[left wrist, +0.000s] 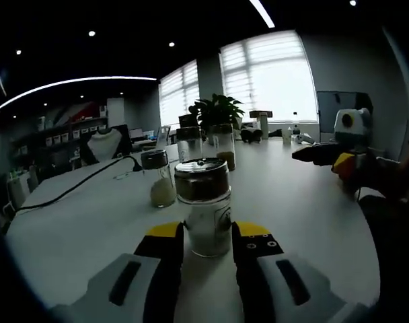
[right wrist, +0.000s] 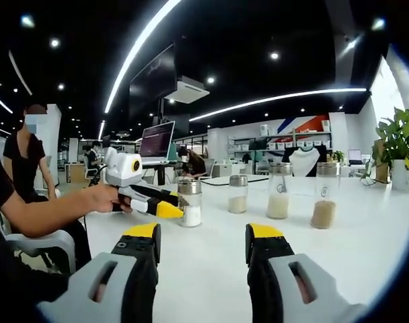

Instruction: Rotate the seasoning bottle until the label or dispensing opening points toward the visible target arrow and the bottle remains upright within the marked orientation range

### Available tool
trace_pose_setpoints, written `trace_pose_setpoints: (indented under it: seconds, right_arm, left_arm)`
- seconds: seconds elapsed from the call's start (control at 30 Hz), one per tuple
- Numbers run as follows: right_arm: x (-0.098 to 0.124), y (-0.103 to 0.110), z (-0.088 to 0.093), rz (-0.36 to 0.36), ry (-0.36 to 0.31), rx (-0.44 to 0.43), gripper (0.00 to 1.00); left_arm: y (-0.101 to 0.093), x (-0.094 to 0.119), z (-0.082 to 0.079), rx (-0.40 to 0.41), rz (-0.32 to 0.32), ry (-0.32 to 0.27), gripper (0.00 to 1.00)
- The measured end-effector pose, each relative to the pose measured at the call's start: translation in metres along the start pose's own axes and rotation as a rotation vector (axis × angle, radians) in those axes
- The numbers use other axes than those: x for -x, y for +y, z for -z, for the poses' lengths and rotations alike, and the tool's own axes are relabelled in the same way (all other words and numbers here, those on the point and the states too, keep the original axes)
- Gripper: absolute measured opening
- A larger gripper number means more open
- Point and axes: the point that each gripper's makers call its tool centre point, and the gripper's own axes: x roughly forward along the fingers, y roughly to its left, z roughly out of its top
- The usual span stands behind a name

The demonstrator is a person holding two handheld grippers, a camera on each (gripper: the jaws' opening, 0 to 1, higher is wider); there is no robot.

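The seasoning bottle (left wrist: 207, 205) is clear glass with a metal lid and white powder inside, and it stands upright on the white table (left wrist: 305, 215). My left gripper (left wrist: 208, 232) has its yellow-tipped jaws pressed against both sides of the bottle. In the right gripper view the same bottle (right wrist: 190, 202) stands at mid-left, with the left gripper (right wrist: 165, 205) reaching it from the left, held by a hand (right wrist: 102, 198). My right gripper (right wrist: 201, 235) stands open over bare table, well short of the bottle. It also enters the left gripper view as the right gripper (left wrist: 323, 154).
Three more shakers stand behind: one with white powder (left wrist: 159, 179), a second shaker (left wrist: 189, 142) and one with brown contents (left wrist: 225, 147). The right gripper view has them in a row (right wrist: 279, 191). A potted plant (left wrist: 218, 111) and a black cable (left wrist: 77, 185) sit further back.
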Motion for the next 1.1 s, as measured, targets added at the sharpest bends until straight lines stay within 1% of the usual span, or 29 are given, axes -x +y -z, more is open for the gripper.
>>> trace_pose_setpoints:
  seconds: [0.1, 0.13, 0.17, 0.27, 0.4, 0.43, 0.53, 0.6, 0.7, 0.83, 0.87, 1.0, 1.03, 1.1]
  right_arm:
    - [0.0, 0.001, 0.0, -0.002, 0.003, 0.002, 0.5]
    - [-0.001, 0.001, 0.0, -0.003, 0.003, 0.003, 0.5]
    - [-0.001, 0.001, -0.001, -0.003, 0.002, 0.006, 0.5]
    - [-0.002, 0.002, -0.007, -0.003, -0.007, 0.016, 0.5]
    - [-0.006, 0.0, -0.011, -0.001, -0.01, 0.027, 0.51]
    - [-0.008, -0.001, -0.012, 0.002, -0.008, 0.033, 0.51]
    - [-0.015, -0.005, -0.012, 0.009, -0.005, 0.039, 0.51]
    - [-0.018, -0.006, -0.011, 0.01, 0.001, 0.039, 0.51]
    - [-0.025, -0.006, -0.009, 0.004, 0.018, 0.041, 0.51]
    - [-0.03, -0.009, -0.009, 0.016, 0.032, 0.075, 0.51]
    - [-0.033, -0.013, -0.01, 0.021, 0.039, 0.082, 0.51]
    - [-0.037, -0.02, -0.01, 0.032, 0.05, 0.09, 0.51]
    - [-0.037, -0.021, -0.01, 0.034, 0.05, 0.093, 0.51]
    - [-0.039, -0.026, -0.01, 0.037, 0.051, 0.09, 0.51]
  left_arm:
    - [0.0, 0.0, 0.0, 0.011, 0.002, -0.002, 0.3]
    - [0.0, 0.001, 0.0, 0.026, 0.001, -0.004, 0.3]
    - [0.001, 0.001, -0.001, 0.055, -0.001, -0.013, 0.3]
    - [-0.001, 0.002, -0.003, 0.066, 0.01, -0.02, 0.33]
    - [-0.004, 0.003, -0.007, 0.083, 0.011, -0.035, 0.38]
    - [-0.007, 0.003, -0.007, 0.087, 0.02, -0.039, 0.4]
    - [-0.009, 0.002, -0.006, 0.082, 0.02, -0.034, 0.46]
    - [-0.008, 0.003, -0.007, 0.065, -0.004, -0.041, 0.5]
    - [-0.009, 0.008, -0.008, 0.082, -0.016, -0.053, 0.56]
    - [-0.011, 0.013, -0.002, 0.068, -0.055, -0.025, 0.71]
    - [-0.011, 0.016, -0.004, 0.06, -0.077, -0.023, 0.74]
    - [-0.013, 0.021, -0.018, 0.067, -0.105, -0.071, 0.81]
    - [-0.012, 0.022, -0.023, 0.069, -0.125, -0.09, 0.83]
    - [-0.014, 0.023, -0.027, 0.08, -0.146, -0.105, 0.9]
